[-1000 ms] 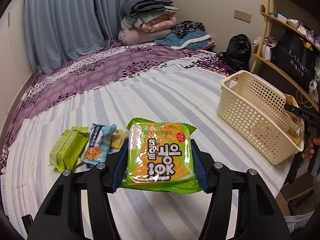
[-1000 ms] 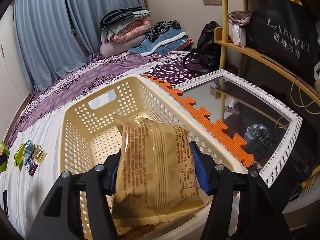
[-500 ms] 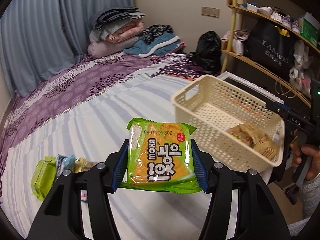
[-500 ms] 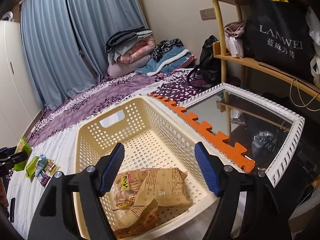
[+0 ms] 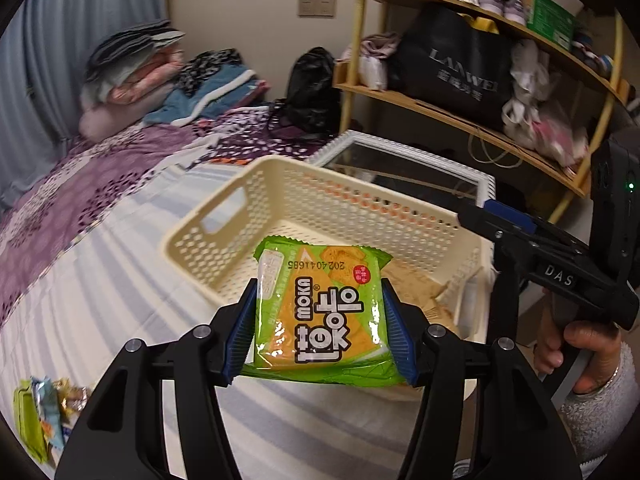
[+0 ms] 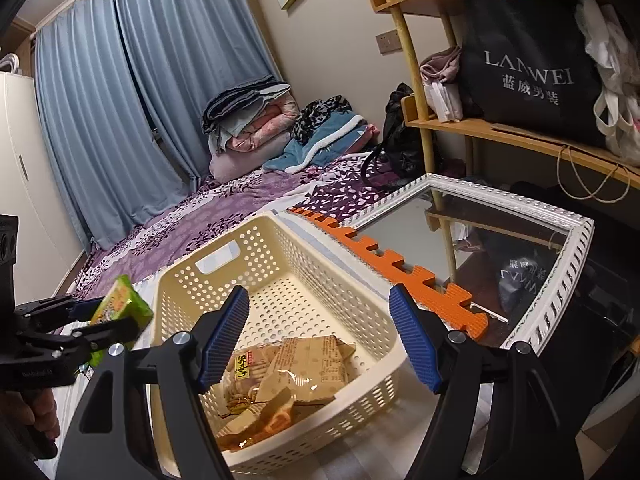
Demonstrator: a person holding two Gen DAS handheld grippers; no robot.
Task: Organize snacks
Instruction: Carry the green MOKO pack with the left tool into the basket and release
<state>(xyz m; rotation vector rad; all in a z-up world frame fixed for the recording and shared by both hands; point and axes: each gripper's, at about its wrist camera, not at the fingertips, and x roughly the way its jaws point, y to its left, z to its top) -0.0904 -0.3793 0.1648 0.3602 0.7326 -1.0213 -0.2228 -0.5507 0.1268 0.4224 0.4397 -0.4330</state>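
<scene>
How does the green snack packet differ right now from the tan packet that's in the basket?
The green snack packet is clamped between the left gripper pads, in front of the basket; the tan packet lies loose on the basket floor, under the open, empty right gripper. The green one is bright, with bold white lettering; the tan one is dull brown with small print. The green one looks flat and taut; the tan one is crumpled among other wrappers. Both are sealed snack packets.

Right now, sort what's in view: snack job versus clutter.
Job: green snack pack in left gripper; cream basket; tan packets inside; open right gripper; leftover snacks.
Clutter: folded bedding; black tote; mirror.
</scene>
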